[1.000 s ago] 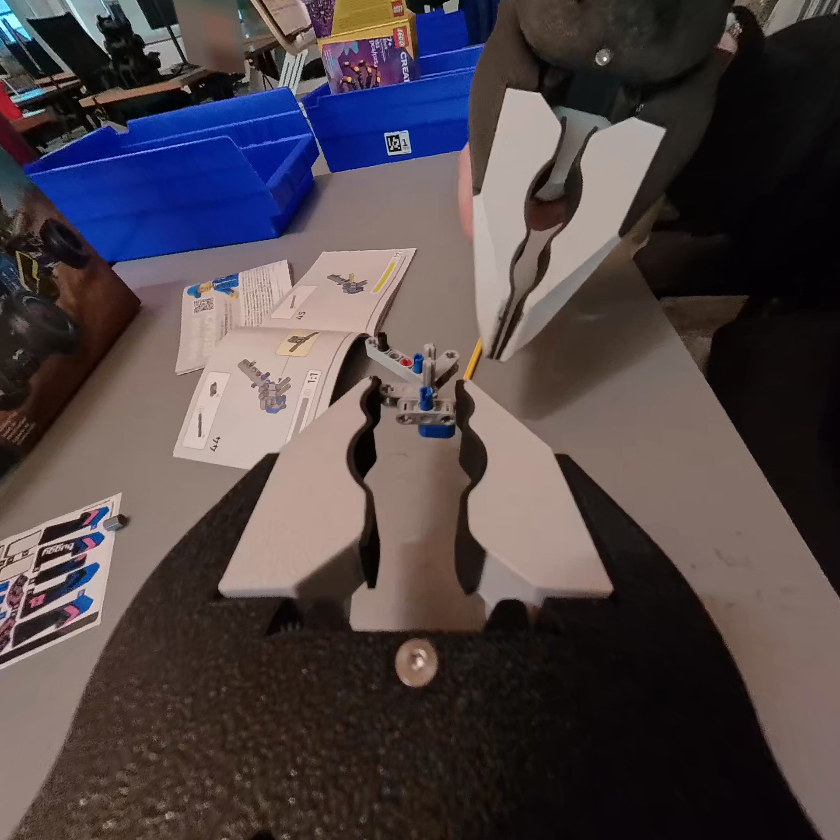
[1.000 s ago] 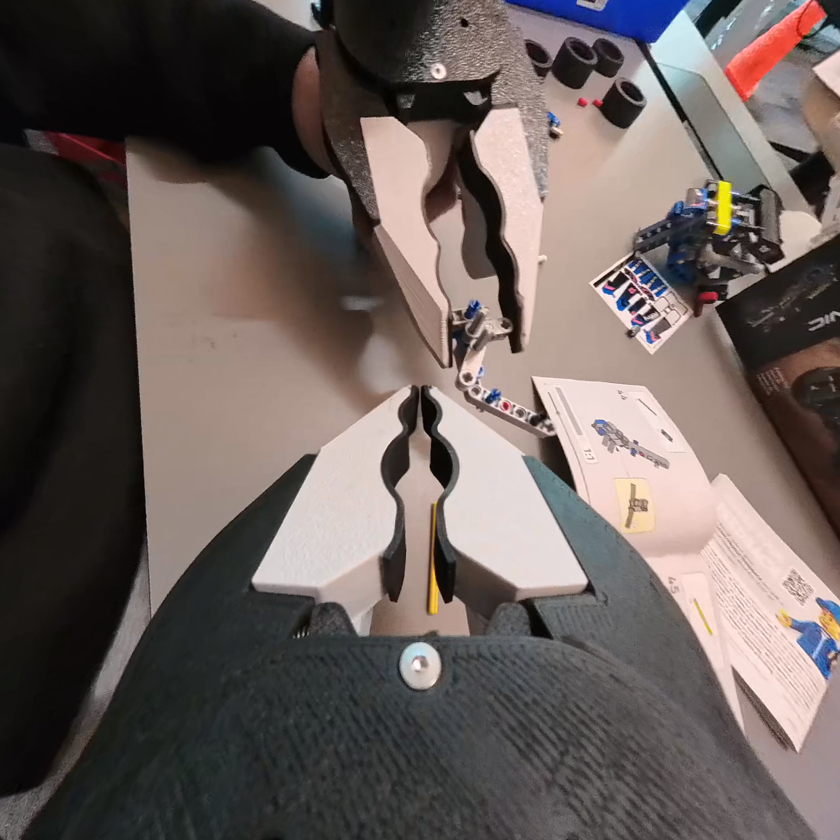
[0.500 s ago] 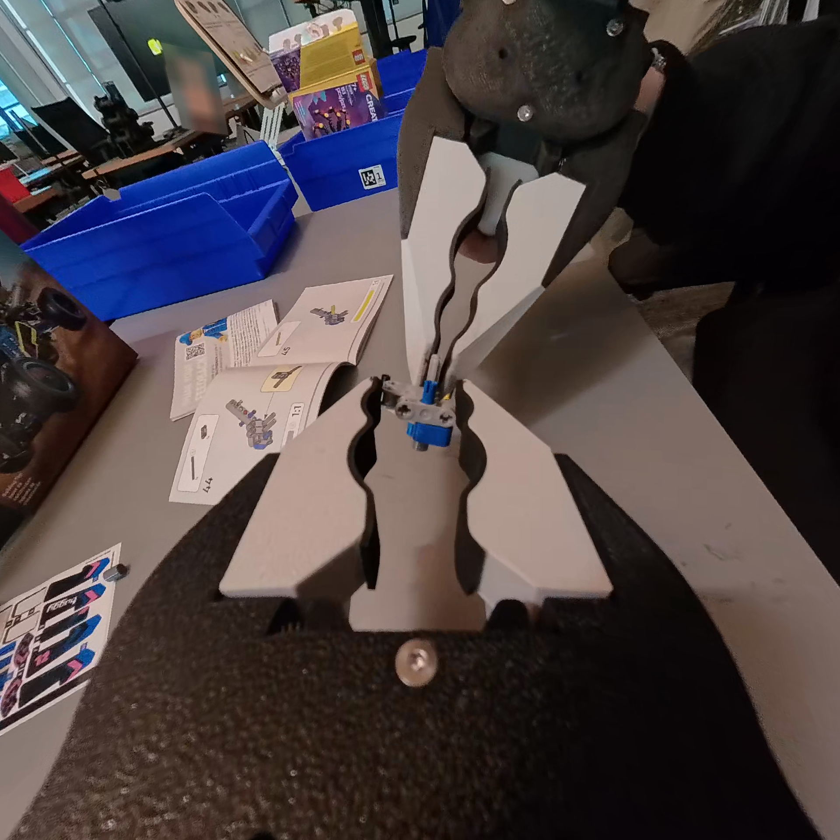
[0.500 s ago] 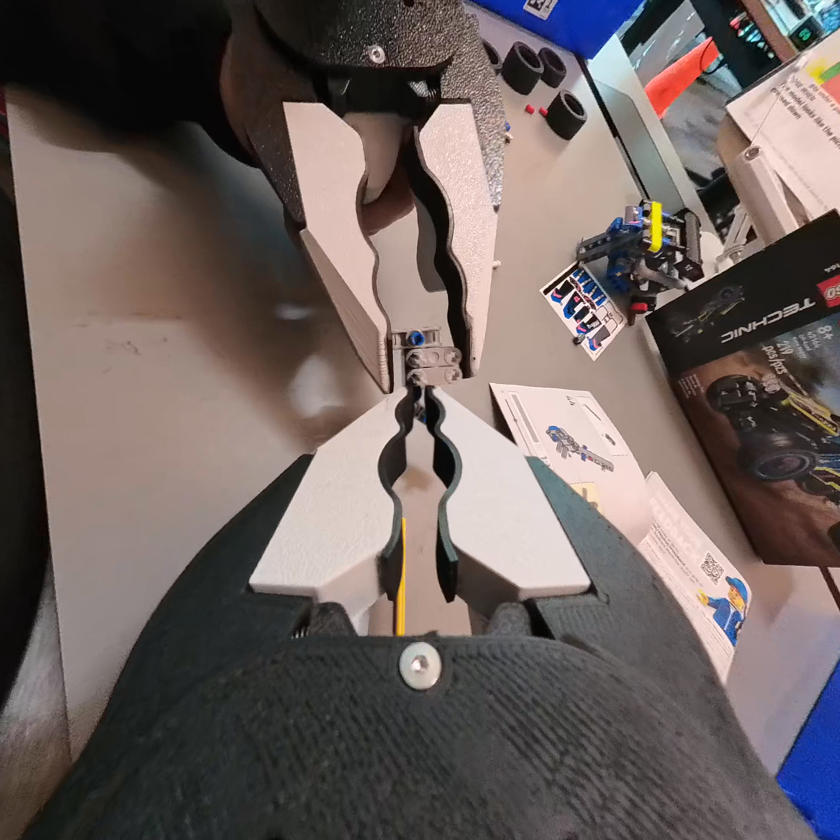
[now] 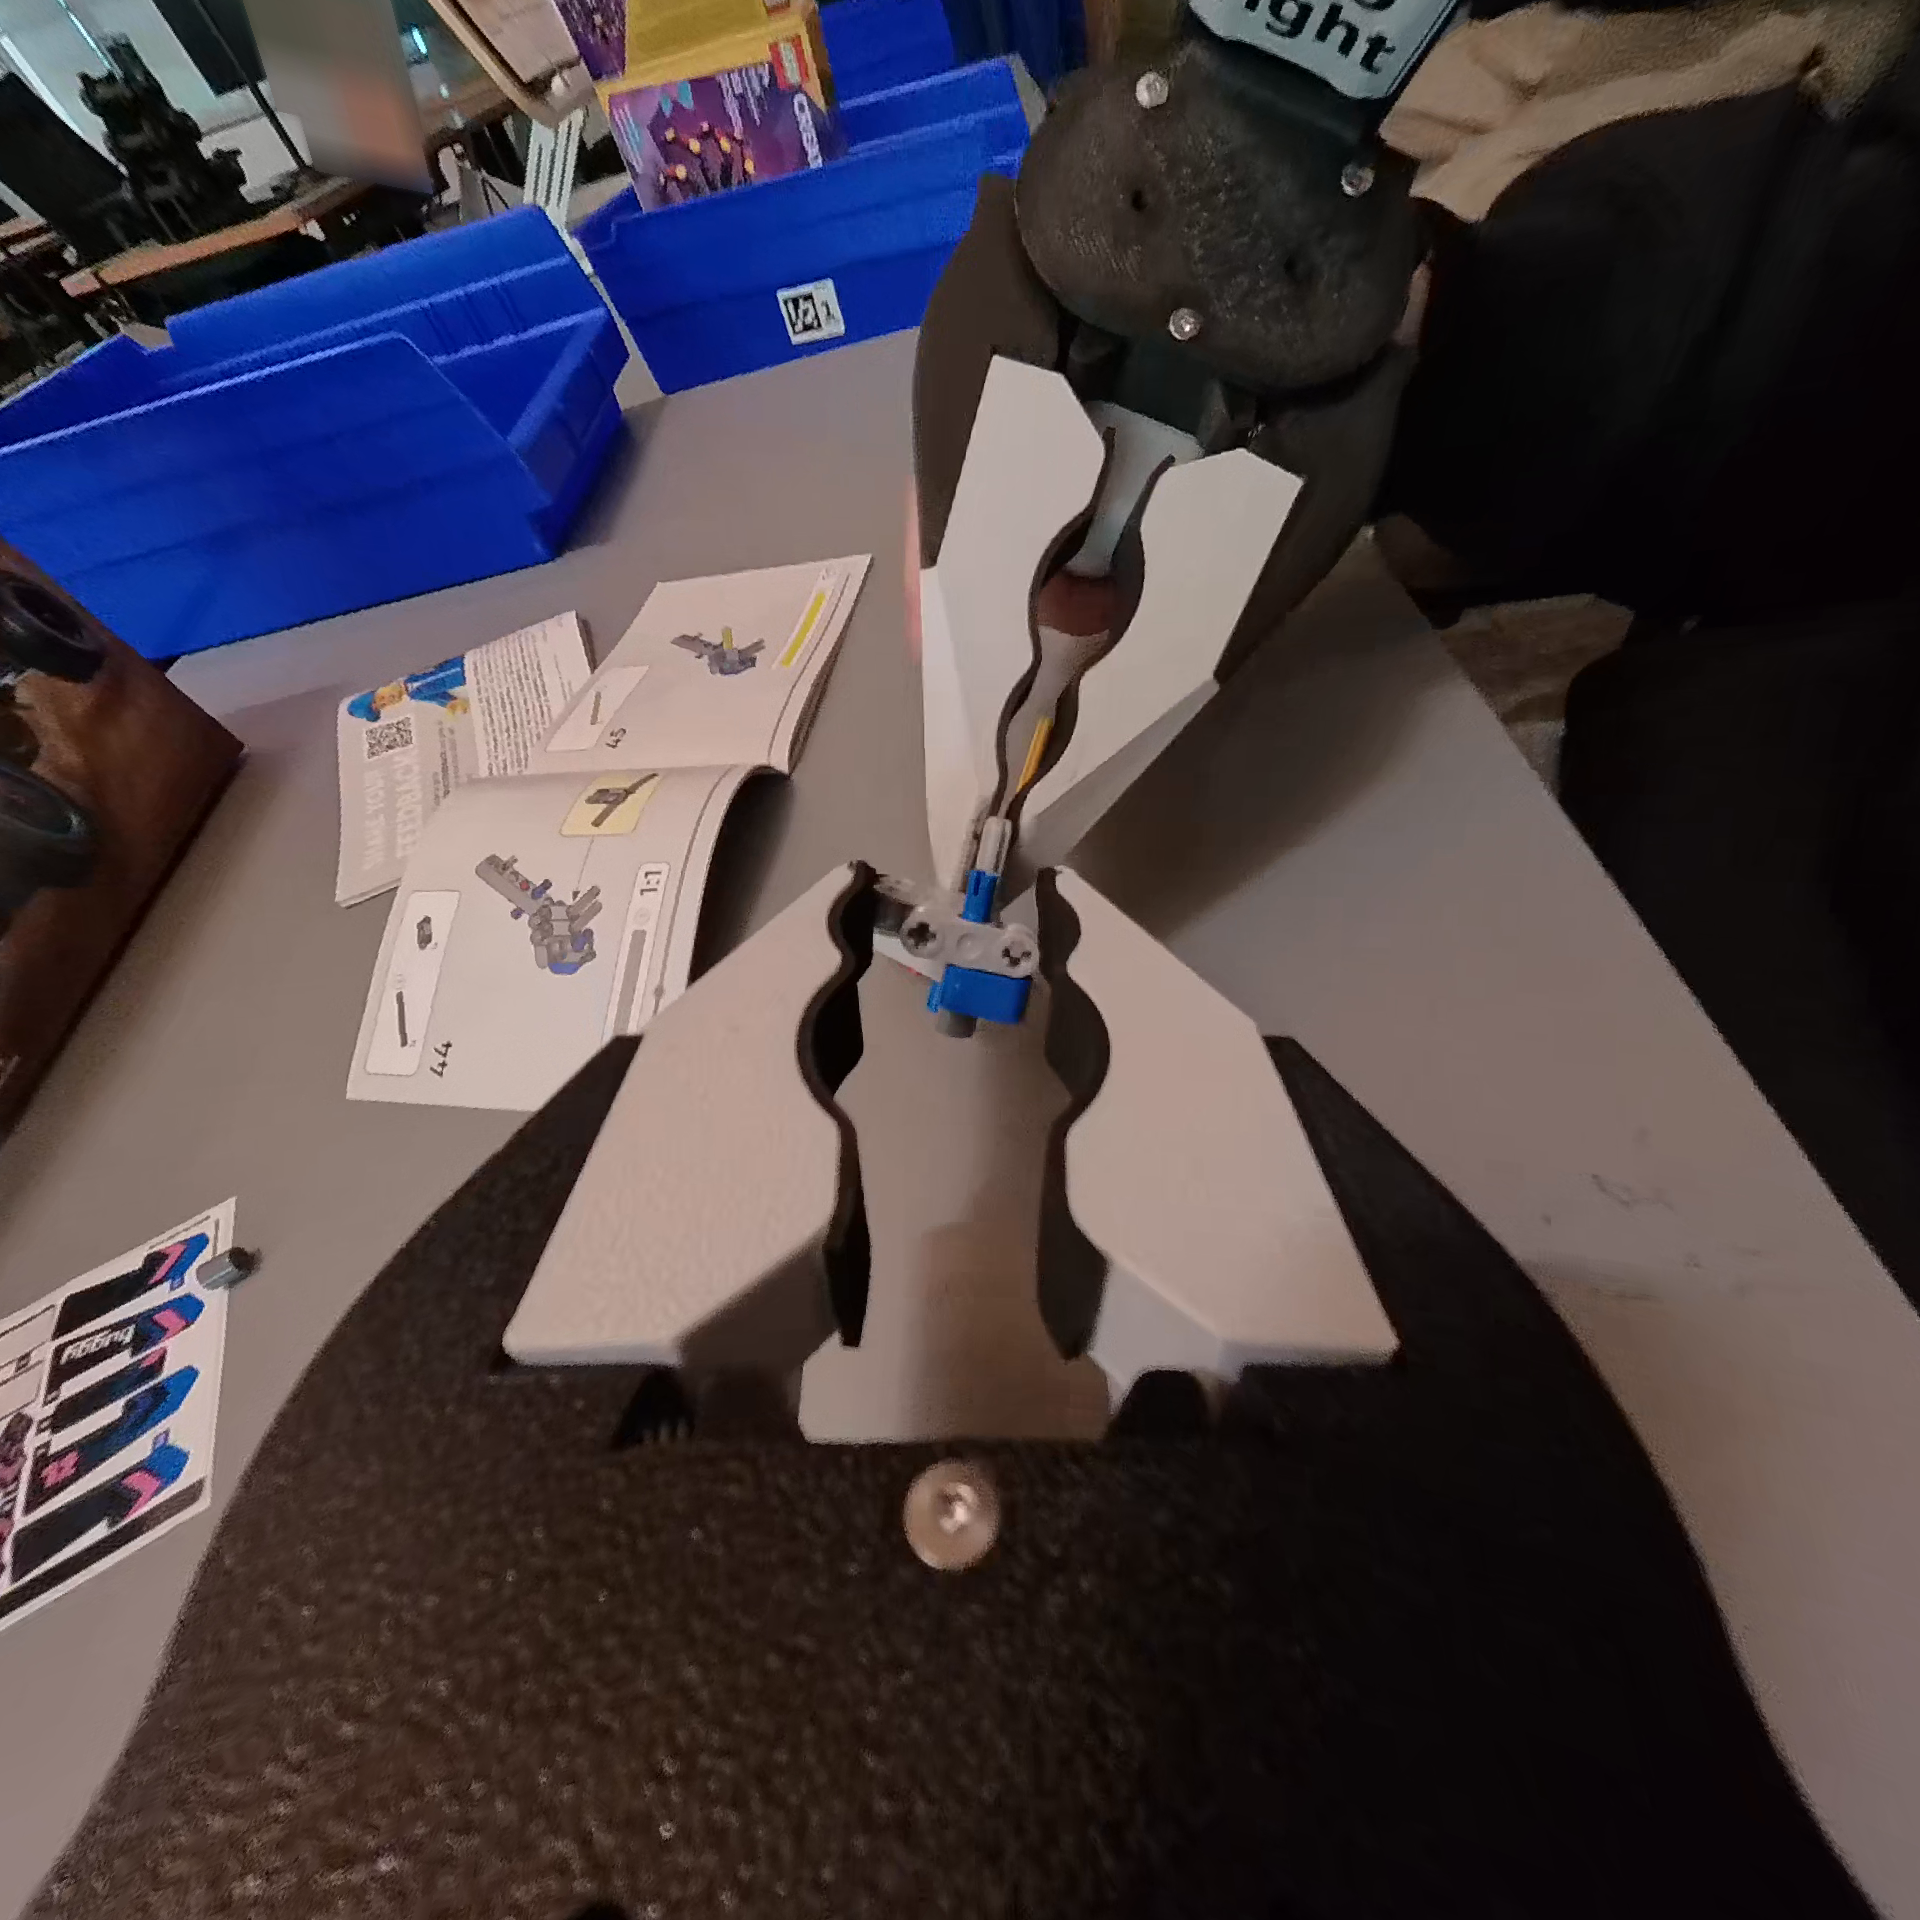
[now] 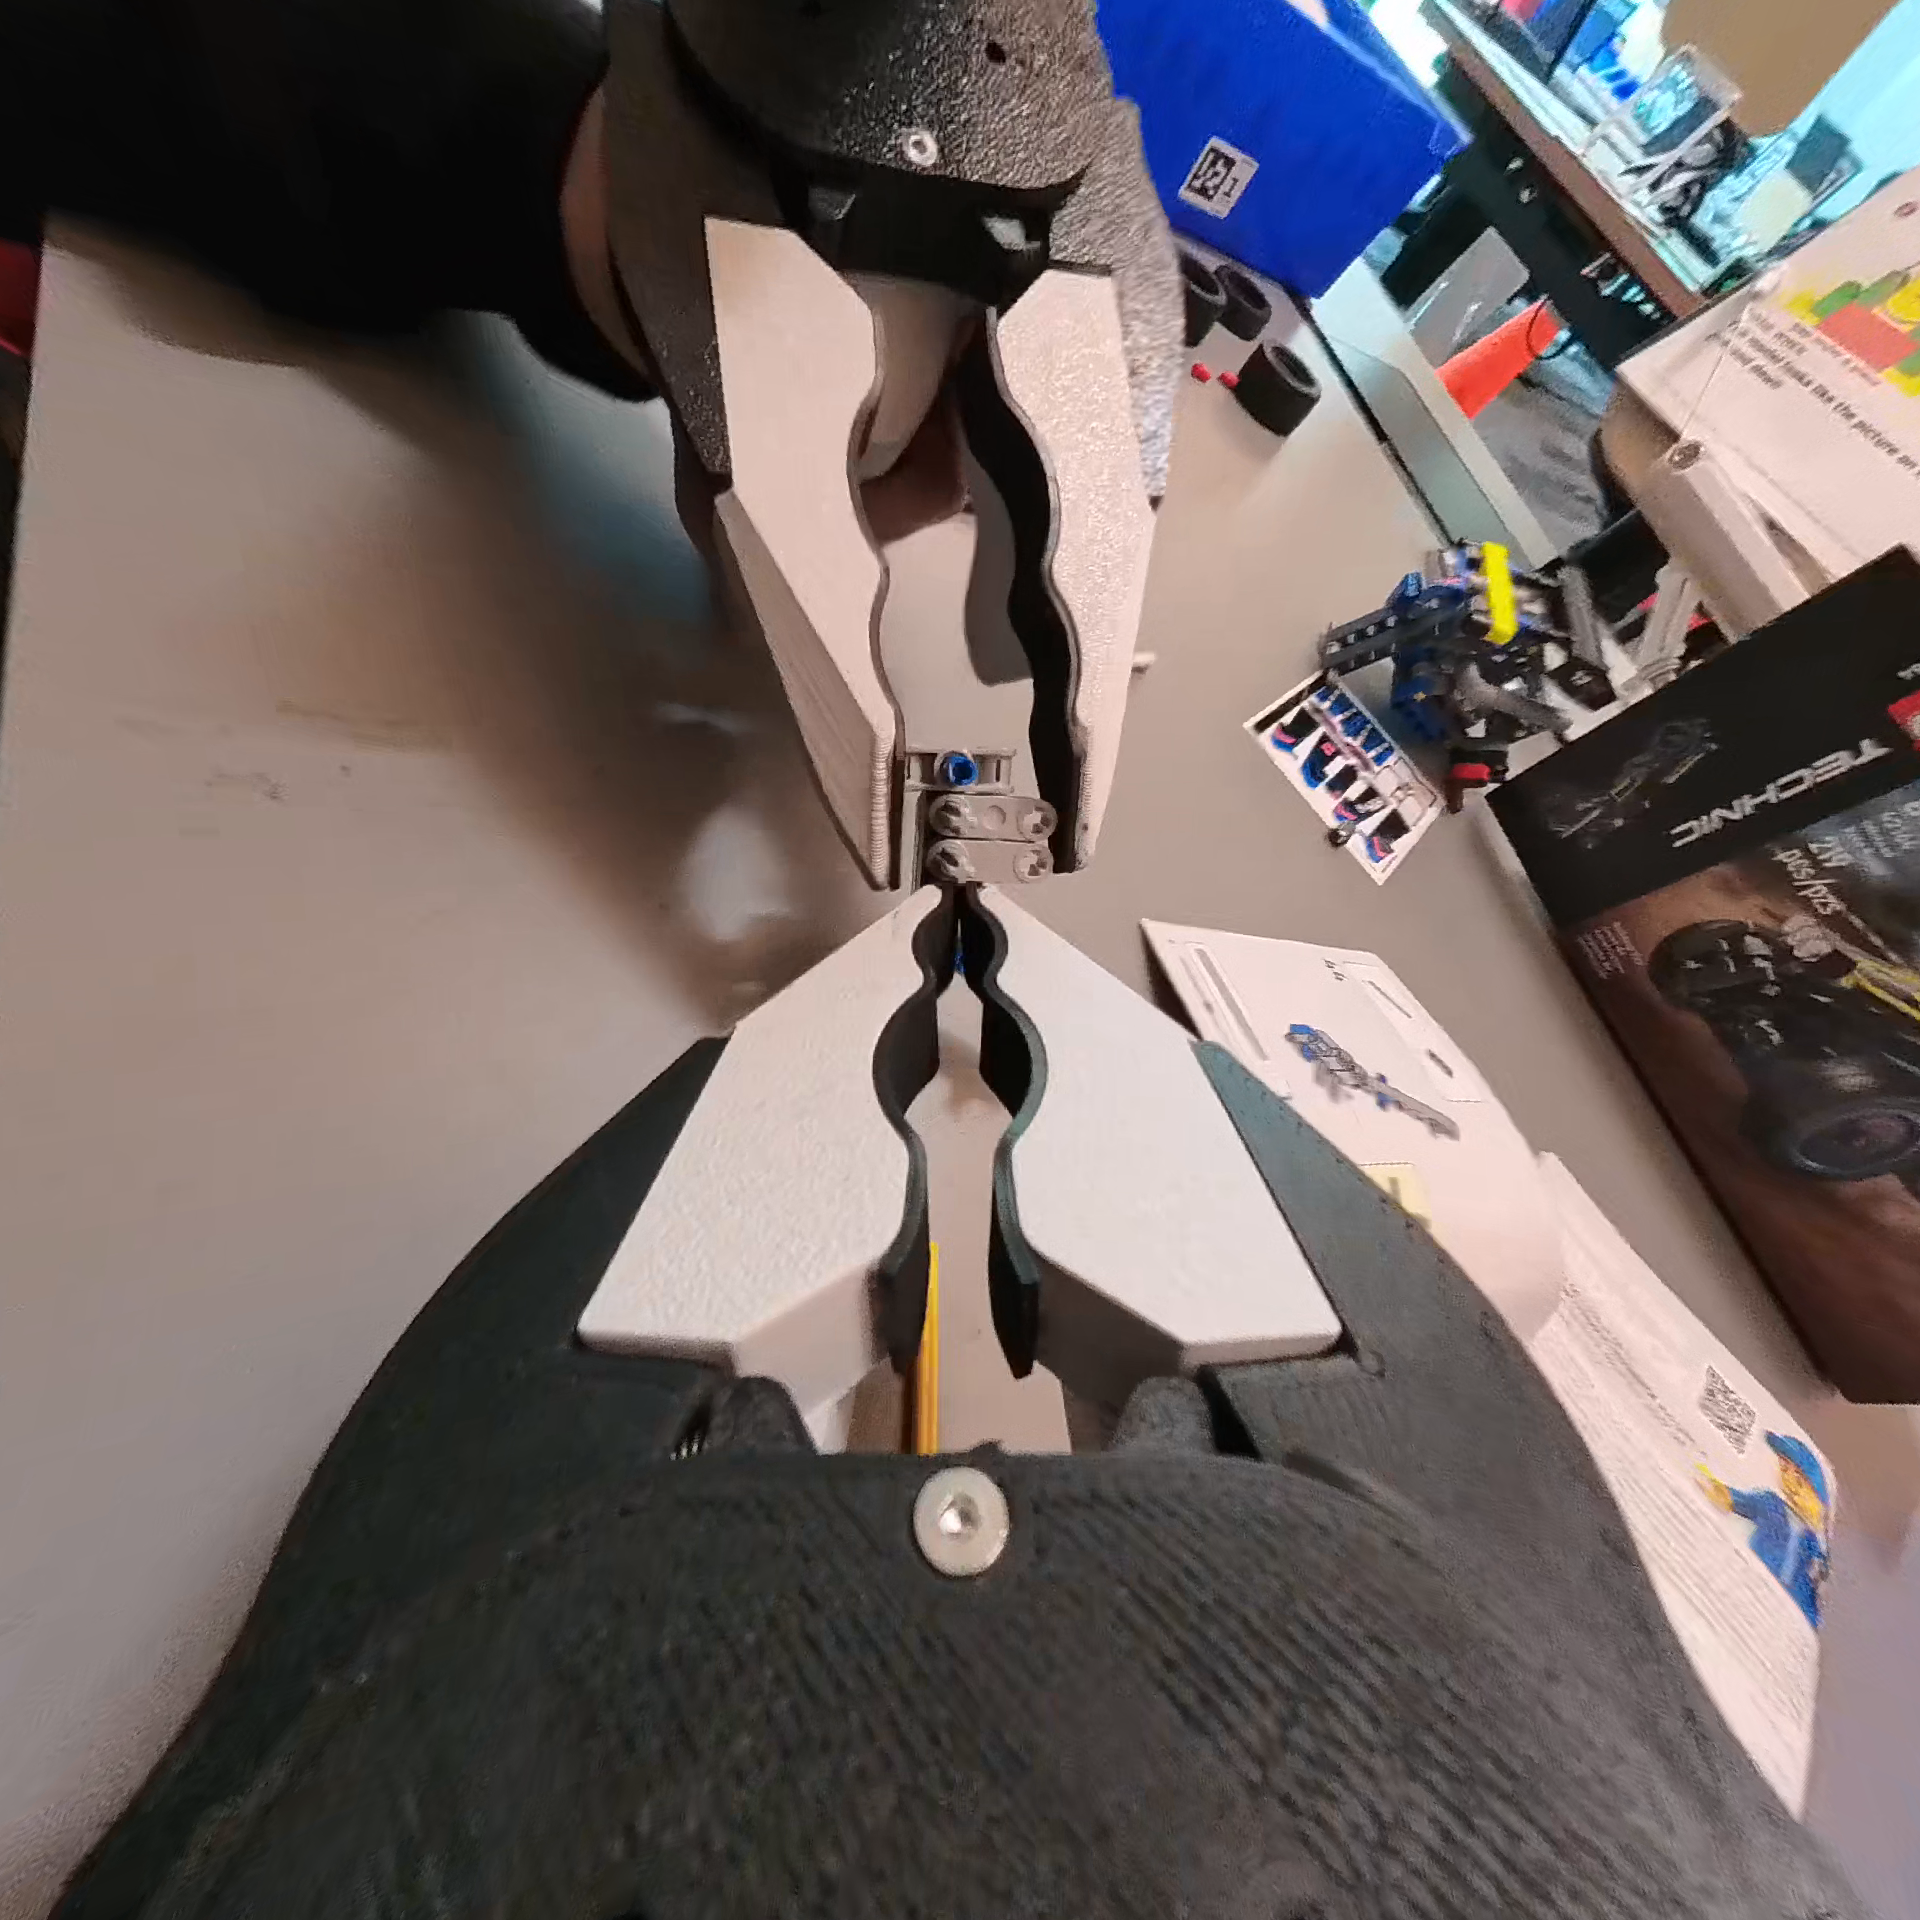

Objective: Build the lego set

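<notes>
My left gripper [image 5: 951, 894] is shut on a small grey and blue lego assembly [image 5: 971, 956] and holds it above the grey table [image 5: 1455, 1039]. In the right wrist view the left gripper [image 6: 982, 868] comes down from above with the assembly [image 6: 987, 821] between its tips. My right gripper [image 6: 954, 909] is shut on a thin yellow axle [image 6: 925, 1340] that runs back between its fingers. In the left wrist view the right gripper [image 5: 987, 831] meets the assembly tip to tip, with the axle [image 5: 1031, 750] showing in its gap. The axle's front end is hidden.
An open instruction booklet [image 5: 540, 914] lies left of the grippers. A sticker sheet [image 5: 94, 1392] and a small grey piece [image 5: 227, 1268] lie nearer. Blue bins [image 5: 312, 468] stand at the back. A partly built model [image 6: 1455, 655], black tyres [image 6: 1278, 384] and the set's box [image 6: 1766, 935] are nearby. Left and right tips are no more than a few centimetres apart. Left tips and right tips are each some 20 centimetres from the small grey piece [image 5: 227, 1268]. It is also in sight in the right wrist view [image 6: 1342, 843].
The left gripper has lifted and turned the assembly. The right gripper with the yellow axle has moved in until its tips meet the assembly.
</notes>
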Action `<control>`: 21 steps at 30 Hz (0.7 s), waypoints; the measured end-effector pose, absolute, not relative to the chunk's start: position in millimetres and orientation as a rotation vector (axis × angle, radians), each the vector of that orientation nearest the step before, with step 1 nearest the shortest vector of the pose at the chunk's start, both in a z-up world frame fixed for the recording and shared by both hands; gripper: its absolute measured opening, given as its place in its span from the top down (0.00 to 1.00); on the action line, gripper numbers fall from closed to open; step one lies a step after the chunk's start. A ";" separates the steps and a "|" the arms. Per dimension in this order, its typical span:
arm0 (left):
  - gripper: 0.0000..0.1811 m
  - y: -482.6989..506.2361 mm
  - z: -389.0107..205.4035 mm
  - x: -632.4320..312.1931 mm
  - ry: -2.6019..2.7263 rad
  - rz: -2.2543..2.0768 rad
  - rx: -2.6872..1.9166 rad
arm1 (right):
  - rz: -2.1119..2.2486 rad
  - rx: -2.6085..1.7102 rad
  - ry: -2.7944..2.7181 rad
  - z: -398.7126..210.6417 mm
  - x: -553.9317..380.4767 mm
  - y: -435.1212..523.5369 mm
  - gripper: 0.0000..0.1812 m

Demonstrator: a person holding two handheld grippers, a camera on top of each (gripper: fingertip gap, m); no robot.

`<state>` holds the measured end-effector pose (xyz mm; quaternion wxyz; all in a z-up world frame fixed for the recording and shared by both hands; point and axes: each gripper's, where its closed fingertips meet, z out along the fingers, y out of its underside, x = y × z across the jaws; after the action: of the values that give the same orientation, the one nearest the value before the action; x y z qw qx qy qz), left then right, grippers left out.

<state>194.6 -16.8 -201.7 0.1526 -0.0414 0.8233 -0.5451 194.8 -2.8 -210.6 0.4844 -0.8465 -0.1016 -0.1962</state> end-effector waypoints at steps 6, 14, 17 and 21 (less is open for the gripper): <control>0.85 -12.0 -220.9 193.3 2.452 -1.399 -0.056 | -0.440 -2.109 -0.269 -228.6 190.5 1.8 1.00; 0.88 -1.8 -227.7 198.1 2.493 -1.349 -0.089 | -0.434 -2.178 -0.232 -241.7 195.2 1.6 0.86; 0.88 -1.5 -227.3 198.9 2.491 -1.353 -0.098 | -0.458 -2.167 -0.209 -239.5 200.3 6.3 0.94; 0.88 -0.4 -228.5 201.1 2.524 -1.365 -0.168 | -0.477 -2.179 -0.260 -243.3 201.4 10.3 0.91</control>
<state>201.1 -0.4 -228.5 0.1331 -0.0580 0.8704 -0.4705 201.4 10.3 -243.3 0.4333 -0.8745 -0.1043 -0.1913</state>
